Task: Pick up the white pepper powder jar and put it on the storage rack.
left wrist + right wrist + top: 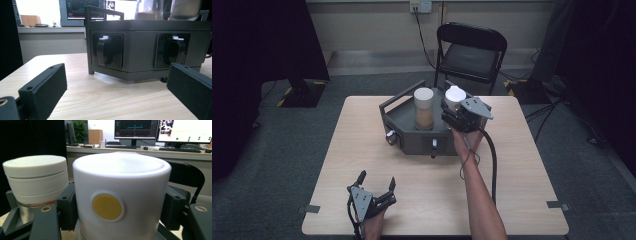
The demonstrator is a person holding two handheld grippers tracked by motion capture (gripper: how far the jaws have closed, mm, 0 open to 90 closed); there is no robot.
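Right tool point(455, 111) clamped on white-lidded jar point(120, 195) standing in dark tray point(412, 135) at far side of table point(362, 165), beside second jar point(423, 107). Left tool point(376, 187) wide, empty, near front edge.

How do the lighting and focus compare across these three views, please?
High view: dim, dark at the edges, the table evenly lit. Left gripper view: bright window glare behind the dark tray, its own pads soft. Right gripper view: the white lid is close and slightly washed out, monitors behind glowing.
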